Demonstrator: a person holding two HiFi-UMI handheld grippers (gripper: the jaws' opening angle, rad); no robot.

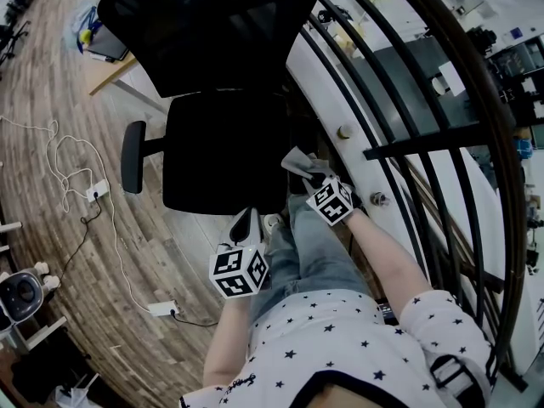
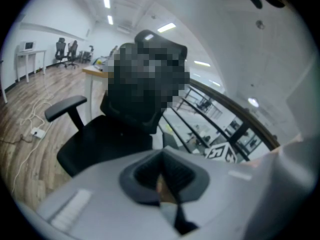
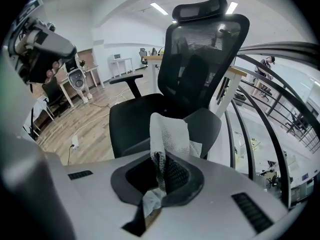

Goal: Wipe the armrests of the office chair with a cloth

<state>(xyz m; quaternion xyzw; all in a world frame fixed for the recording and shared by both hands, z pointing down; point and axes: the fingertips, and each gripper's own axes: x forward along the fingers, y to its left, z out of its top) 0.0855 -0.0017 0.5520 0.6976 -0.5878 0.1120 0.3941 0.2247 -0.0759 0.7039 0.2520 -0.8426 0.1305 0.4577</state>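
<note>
My right tool (image 3: 163, 170) pinches the pale, waffle-textured cloth (image 3: 169, 134), crumpled upward; my left tool (image 2: 162, 169) is closed tight. The black mesh-backed office chair (image 1: 212, 58) is at 12 o'clock, its rounded armrest (image 1: 132, 155) at 9 o'clock

light came from long ceiling strips (image 3: 159, 8), white and even, and the room read bright in both gripper views. the head view was dimmer and flatter: the chair (image 1: 223, 147) sat as one black mass with almost no detail in its seat, while the white ground behind the railing (image 1: 425, 147) was nearly washed out. the wooden floor (image 1: 51, 75) carried only soft, faint shadows. all three pictures bulged like a fisheye, with straight rails bent into arcs and corners gone black. the left gripper view was soft and hazy throughout, its lights smeared into glare. the right gripper view was sharper; the cloth (image 3: 169, 134) showed its weave.
</note>
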